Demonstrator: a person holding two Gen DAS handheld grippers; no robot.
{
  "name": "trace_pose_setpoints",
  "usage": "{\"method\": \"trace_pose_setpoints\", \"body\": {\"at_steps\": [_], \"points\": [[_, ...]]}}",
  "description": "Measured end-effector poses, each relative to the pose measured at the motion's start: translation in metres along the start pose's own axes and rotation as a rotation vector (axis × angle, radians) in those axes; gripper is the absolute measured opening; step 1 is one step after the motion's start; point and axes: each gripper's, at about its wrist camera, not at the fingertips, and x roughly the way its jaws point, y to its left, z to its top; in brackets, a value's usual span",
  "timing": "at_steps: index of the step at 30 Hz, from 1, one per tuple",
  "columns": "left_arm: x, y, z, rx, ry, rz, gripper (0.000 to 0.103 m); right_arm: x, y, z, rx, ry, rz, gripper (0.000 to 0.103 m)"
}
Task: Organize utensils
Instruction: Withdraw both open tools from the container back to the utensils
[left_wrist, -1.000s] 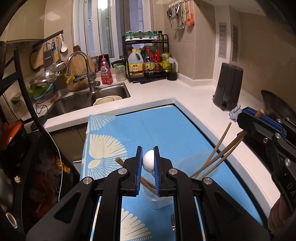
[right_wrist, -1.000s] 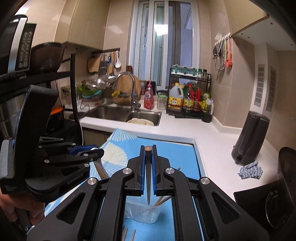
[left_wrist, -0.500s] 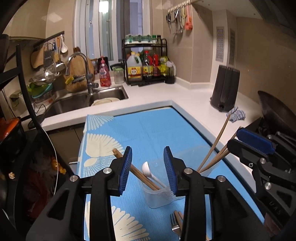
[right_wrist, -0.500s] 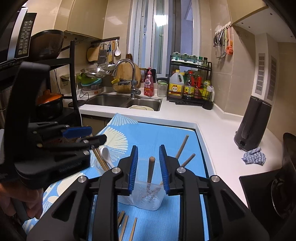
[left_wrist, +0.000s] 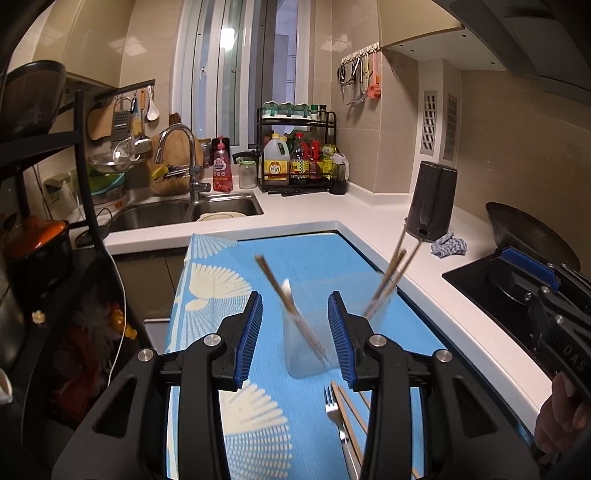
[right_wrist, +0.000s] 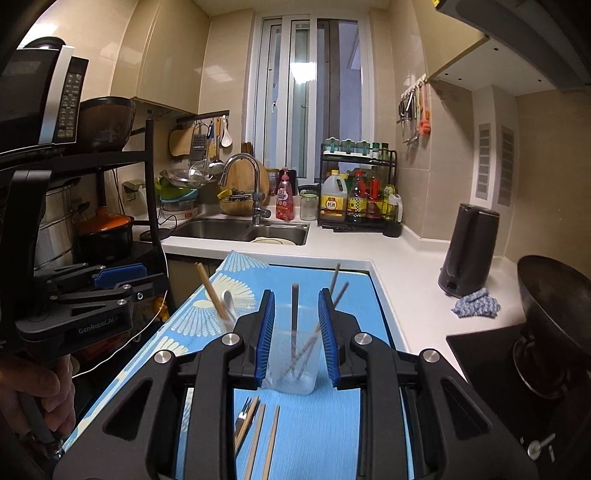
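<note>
Two clear plastic cups stand on the blue fan-patterned mat (left_wrist: 306, 258). In the left wrist view, the near cup (left_wrist: 306, 354) holds a white spoon (left_wrist: 286, 290) and wooden chopsticks. My left gripper (left_wrist: 295, 332) is open just short of it, with nothing between its pads. The other cup (right_wrist: 295, 369) holds several chopsticks and a dark upright utensil (right_wrist: 294, 310). My right gripper (right_wrist: 297, 332) is open in front of that cup, apart from it. A fork (left_wrist: 336, 417) and loose chopsticks (right_wrist: 271, 432) lie on the mat near me.
A white counter edges the mat, with a sink (left_wrist: 184, 214) at the back left and a bottle rack (left_wrist: 299, 158) behind. A black kettle (left_wrist: 432, 203), a blue cloth (left_wrist: 448, 245) and a wok (left_wrist: 532, 232) on the hob are at the right. A black shelf rack (right_wrist: 110, 206) stands left.
Both grippers opened and drew back toward me. The left one let go of the white spoon, now in its cup. The right one released the dark utensil into the other cup.
</note>
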Motion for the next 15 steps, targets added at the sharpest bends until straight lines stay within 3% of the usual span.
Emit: {"method": "trace_pose_setpoints", "body": {"at_steps": [9, 15], "points": [[-0.017, -0.004, -0.080, -0.035, 0.053, 0.007, 0.037, -0.034, -0.003, -0.066, 0.059, 0.052, -0.010, 0.025], [-0.020, -0.001, -0.133, -0.078, 0.079, 0.045, 0.036, -0.025, -0.015, -0.136, 0.134, 0.197, -0.011, 0.025]]}}
